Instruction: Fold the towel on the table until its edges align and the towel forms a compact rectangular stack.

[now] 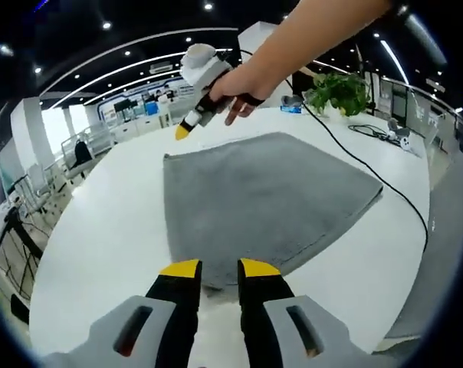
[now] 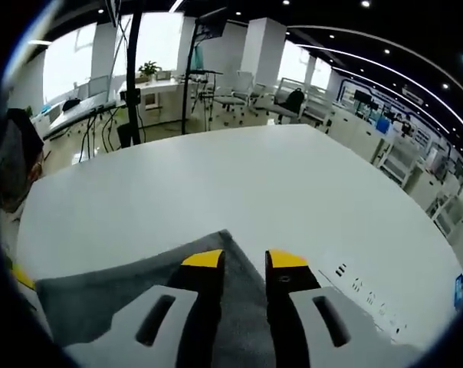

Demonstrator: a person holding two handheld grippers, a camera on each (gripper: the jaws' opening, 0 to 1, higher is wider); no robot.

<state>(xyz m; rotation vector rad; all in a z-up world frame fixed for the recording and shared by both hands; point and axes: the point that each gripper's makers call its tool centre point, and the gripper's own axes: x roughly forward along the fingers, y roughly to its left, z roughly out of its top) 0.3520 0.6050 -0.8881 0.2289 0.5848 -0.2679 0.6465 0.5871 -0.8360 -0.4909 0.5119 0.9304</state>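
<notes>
Left gripper [image 1: 218,268], yellow-tipped jaws slightly apart, holds nothing, hovering at the near edge of the flat grey terry towel [image 1: 266,195] on the round white tabletop [image 1: 101,230]. Right gripper [image 2: 244,259], jaws also apart and empty, hovers over the towel's far corner. Behind: a potted plant [image 1: 339,92] and office desks.

The left gripper view is taken from low over the near edge of the grey towel [image 1: 266,195], looking across the white table [image 1: 109,238] toward the far side, where the right gripper [image 1: 184,130] is seen. The right gripper view is taken from that far corner — close above the towel [image 2: 101,295] — facing the other way, over bare table [image 2: 239,184]. Towel and table are shared by both views.
</notes>
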